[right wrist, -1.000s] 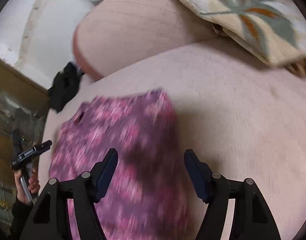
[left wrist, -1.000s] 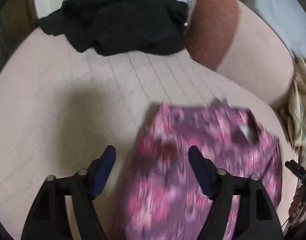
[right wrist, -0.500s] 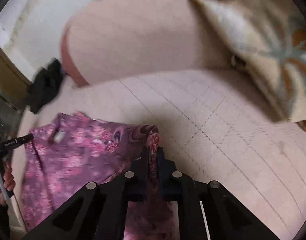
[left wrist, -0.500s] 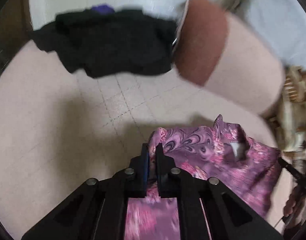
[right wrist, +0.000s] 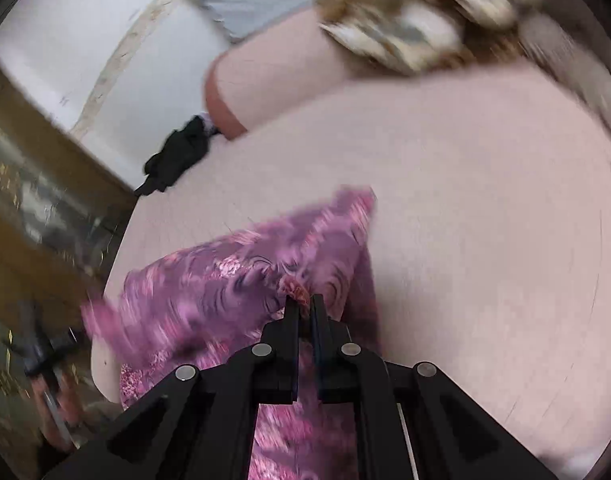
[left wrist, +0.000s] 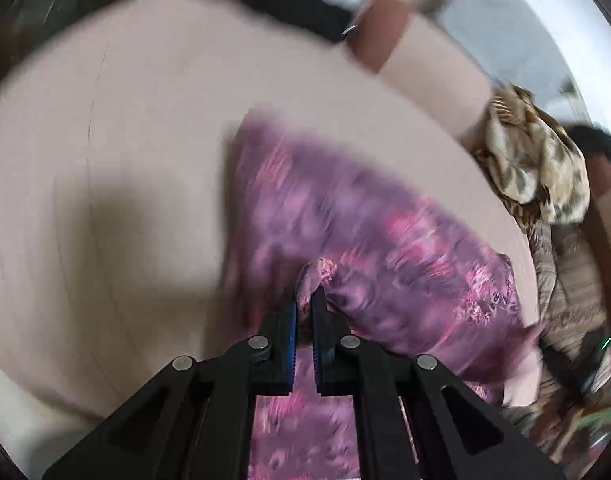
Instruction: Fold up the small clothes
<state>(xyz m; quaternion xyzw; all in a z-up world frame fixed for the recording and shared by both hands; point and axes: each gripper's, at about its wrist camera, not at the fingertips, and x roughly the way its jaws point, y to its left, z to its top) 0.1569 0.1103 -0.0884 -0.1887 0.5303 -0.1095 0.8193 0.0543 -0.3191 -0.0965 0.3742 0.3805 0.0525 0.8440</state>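
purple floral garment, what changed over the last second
Both grippers, left gripper and right gripper, closed on corners of the purple floral garment and have pulled it over itself across the pink cushion. The black clothes stayed put.

Both views motion-smeared. Purple floral garment [left wrist: 385, 240] pattern streaked, far edge soft; lower part cut by frame bottom, hidden behind claw arms. Fabric pinched in left claw [left wrist: 304, 300] and right claw [right wrist: 303, 308], how much unclear. Black clothing [left wrist: 281, 0] blurred, cut at top. Patterned cushion [right wrist: 417, 20] smeared. Hand [right wrist: 61, 392] at left edge, indistinct
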